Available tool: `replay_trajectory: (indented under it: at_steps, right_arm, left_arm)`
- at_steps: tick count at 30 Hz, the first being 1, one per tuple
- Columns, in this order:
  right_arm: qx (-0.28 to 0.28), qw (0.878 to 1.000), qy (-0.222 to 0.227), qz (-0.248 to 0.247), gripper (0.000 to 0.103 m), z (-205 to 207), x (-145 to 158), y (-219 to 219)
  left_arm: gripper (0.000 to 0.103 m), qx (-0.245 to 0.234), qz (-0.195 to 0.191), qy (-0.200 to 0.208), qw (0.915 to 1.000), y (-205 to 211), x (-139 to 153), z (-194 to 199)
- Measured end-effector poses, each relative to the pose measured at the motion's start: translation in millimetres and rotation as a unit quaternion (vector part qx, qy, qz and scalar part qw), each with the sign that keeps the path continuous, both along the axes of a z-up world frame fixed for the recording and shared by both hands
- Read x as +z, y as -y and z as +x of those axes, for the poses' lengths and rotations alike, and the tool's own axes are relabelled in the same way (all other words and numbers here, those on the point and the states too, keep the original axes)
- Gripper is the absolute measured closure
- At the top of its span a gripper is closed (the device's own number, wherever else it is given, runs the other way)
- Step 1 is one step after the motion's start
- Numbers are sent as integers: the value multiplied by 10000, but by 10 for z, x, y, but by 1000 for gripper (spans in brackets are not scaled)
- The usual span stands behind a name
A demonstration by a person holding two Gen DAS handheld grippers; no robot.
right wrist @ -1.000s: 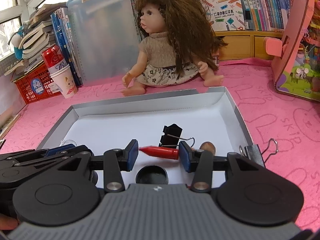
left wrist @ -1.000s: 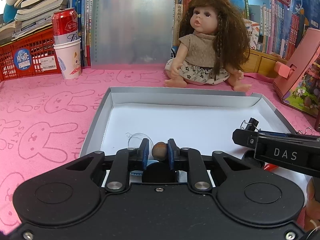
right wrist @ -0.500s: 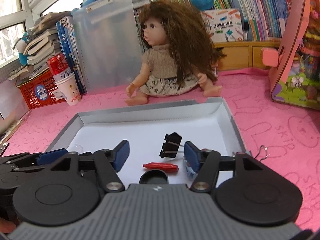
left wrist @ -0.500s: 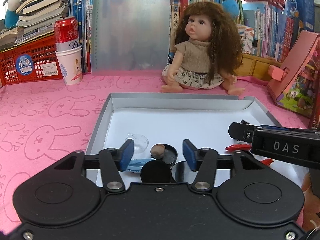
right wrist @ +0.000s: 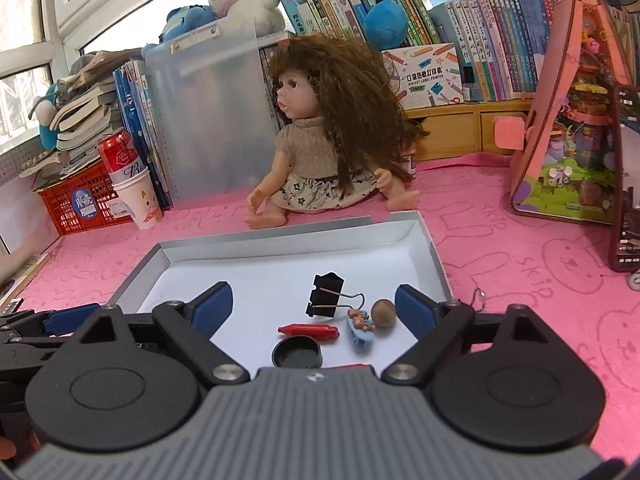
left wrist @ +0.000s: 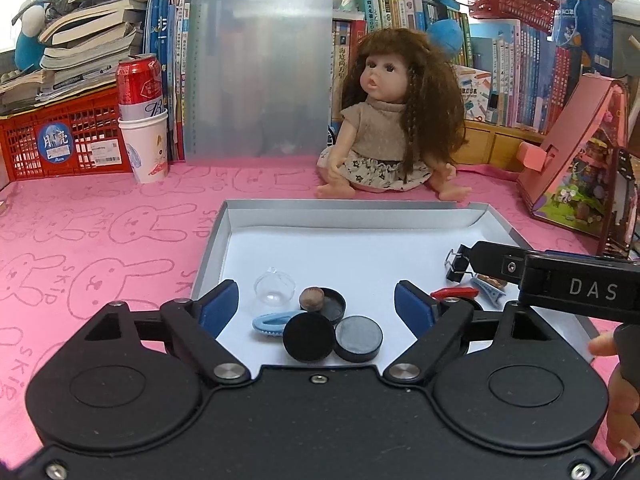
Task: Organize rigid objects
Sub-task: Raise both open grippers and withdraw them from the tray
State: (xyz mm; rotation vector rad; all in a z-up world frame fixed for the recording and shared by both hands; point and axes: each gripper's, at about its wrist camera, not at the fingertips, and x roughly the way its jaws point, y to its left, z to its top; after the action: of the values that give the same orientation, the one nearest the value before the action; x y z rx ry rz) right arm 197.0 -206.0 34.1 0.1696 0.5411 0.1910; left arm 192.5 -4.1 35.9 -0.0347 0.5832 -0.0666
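Note:
A grey tray (left wrist: 216, 240) lies on the pink mat. In it, ahead of my left gripper (left wrist: 316, 304), are a clear dome (left wrist: 275, 287), a brown nut (left wrist: 311, 298) resting on a black lid (left wrist: 334, 307), a blue hair clip (left wrist: 270, 323), a black disc (left wrist: 308, 337) and a grey disc (left wrist: 359, 338). The left jaws are opening and touch nothing. My right gripper (right wrist: 314, 306) is also opening, empty, above a black binder clip (right wrist: 326, 296), a red piece (right wrist: 310, 330), a black lid (right wrist: 297, 353), a bear clip (right wrist: 360, 326) and a second nut (right wrist: 384, 313).
A doll (left wrist: 394, 128) sits behind the tray. A can in a paper cup (left wrist: 142, 120), a red basket (left wrist: 60, 140) and a clipboard (left wrist: 260, 68) stand at the back left. A pink toy house (right wrist: 576, 120) is at the right. A binder clip (right wrist: 478, 298) lies outside the tray's right rim.
The left jaws let go of the brown nut, which now rests on the black lid. The right jaws widened away from the red piece. Both grippers drew back and rose slightly.

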Motion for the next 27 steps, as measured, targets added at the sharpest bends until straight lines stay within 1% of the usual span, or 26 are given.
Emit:
replay_trajectory:
  at_steps: [5, 8, 17, 27]
  right_arm:
    - [-21, 9999, 114, -82, 4, -124, 49, 12]
    - [-50, 9999, 131, -72, 0, -195, 77, 26]
    - [-42, 9999, 133, -8, 0, -435, 112, 68]
    - [-30, 9997, 222, -78, 0, -749, 125, 88]
  left_arm:
    - [17, -49, -18, 41, 10000, -21, 46, -120]
    - [16, -67, -40, 61, 10000, -37, 77, -202]
    - [16, -162, -77, 97, 9998, -74, 147, -494]
    - [15, -201, -324, 223, 9990, -133, 212, -825]
